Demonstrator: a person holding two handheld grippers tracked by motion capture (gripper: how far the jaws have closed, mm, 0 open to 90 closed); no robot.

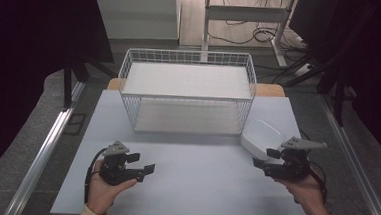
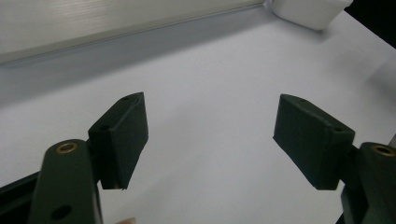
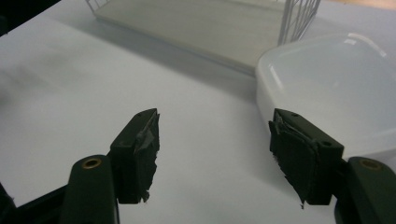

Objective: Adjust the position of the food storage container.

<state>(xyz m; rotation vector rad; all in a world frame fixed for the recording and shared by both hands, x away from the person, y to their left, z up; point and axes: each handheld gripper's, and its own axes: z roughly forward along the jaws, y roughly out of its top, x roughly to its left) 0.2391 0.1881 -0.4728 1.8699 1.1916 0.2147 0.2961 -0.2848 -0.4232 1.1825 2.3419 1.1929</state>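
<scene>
The work looks barely begun; the white container [image 1: 261,138] sits on the desk [image 1: 188,187], just beside the right front corner of the two-tier wire rack [image 1: 187,90] and outside it, and both of the rack's shelves are bare, so, as I judge it, the lifting and the placing are all still to do; the right hand-held gripper [image 1: 263,158] is nearest the container, its jaws standing wide with nothing between them, one pad [image 3: 299,158] close beside the container's [image 3: 336,84] rim but, as far as I can tell, not pressing on it; the left hand-held gripper [image 1: 145,164] hovers over the bare desk, well apart from the container, jaws likewise wide and holding nothing.
</scene>
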